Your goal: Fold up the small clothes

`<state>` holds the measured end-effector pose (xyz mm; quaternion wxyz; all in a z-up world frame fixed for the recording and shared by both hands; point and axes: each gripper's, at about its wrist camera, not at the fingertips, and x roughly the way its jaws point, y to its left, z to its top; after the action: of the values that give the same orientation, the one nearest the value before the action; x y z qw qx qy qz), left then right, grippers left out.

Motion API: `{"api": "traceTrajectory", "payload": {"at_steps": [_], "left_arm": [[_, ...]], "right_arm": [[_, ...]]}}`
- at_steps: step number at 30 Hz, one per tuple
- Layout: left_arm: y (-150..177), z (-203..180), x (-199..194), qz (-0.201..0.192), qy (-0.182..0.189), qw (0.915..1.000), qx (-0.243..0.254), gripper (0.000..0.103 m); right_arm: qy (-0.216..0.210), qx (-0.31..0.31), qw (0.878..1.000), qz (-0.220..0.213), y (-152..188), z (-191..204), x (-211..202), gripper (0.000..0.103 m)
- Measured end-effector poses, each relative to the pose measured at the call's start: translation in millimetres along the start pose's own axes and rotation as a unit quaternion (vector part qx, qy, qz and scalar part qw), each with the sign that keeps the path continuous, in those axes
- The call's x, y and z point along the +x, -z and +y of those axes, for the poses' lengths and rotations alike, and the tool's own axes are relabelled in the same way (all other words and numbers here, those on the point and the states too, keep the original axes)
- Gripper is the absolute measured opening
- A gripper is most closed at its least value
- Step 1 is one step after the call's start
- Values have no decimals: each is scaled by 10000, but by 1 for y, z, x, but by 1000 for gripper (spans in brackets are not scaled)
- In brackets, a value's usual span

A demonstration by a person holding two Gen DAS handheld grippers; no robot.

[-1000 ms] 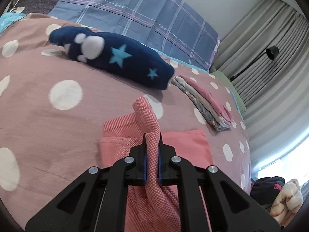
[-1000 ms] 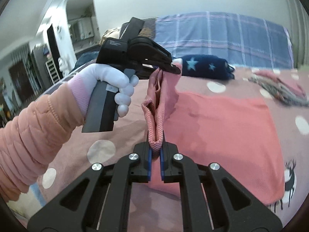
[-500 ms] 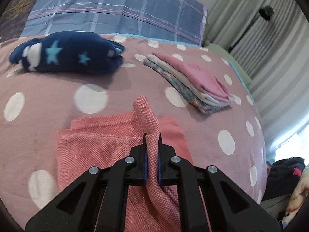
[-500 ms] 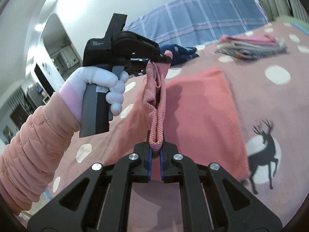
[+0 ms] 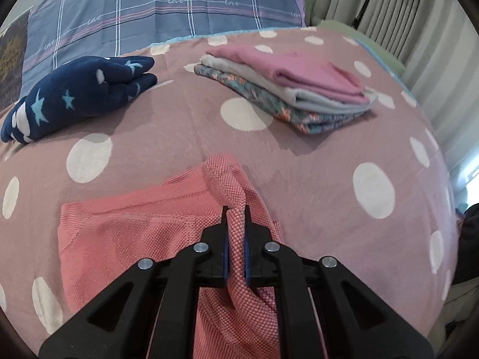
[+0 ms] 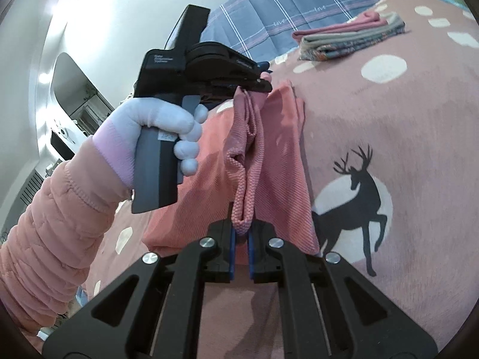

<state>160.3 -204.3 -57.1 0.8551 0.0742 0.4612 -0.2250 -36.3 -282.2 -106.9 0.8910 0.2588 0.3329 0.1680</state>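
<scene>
- The left gripper (image 5: 236,209), black with blue pads, is clenched on a bunched fold of the coral-pink waffle-knit garment (image 5: 125,239); the pinched cloth rises as a loop just past the fingertips.
- The right gripper (image 6: 242,224) likewise grasps a doubled edge of the same garment (image 6: 275,161), the folded tip caught between its pads.
- Between the two grippers the held edge hangs as a slack, raised band — in the right wrist view the left gripper (image 6: 263,85) sits at its far end, gripped by a white-gloved hand (image 6: 161,125) with a quilted peach sleeve (image 6: 51,221).
- The rest of the garment lies spread on the mauve polka-dot bedspread (image 5: 299,155), beneath and beside the raised edge.
- A black deer print (image 6: 359,191) on the bedspread sits just beside the garment.
- Beyond the garment, well apart from it, a stack of folded clothes (image 5: 293,89) — pink on top, pale grey, floral beneath — rests on the bedspread.
- Also beyond the garment lies a navy star-patterned fleece bundle (image 5: 77,95), in front of a blue plaid pillow (image 5: 167,6).
</scene>
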Motion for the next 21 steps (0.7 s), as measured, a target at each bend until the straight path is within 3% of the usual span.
{"api": "traceTrajectory", "payload": {"at_steps": [11,21], "left_arm": [[-1,-12,1,-65,-170,9992,343,6],[-5,-17,4,-161,-122,9995,258,6]], "right_arm": [[-129,359,9992,116,5,-13,0,6],[-93,487,9988,20,1,-20,-2,6]]}}
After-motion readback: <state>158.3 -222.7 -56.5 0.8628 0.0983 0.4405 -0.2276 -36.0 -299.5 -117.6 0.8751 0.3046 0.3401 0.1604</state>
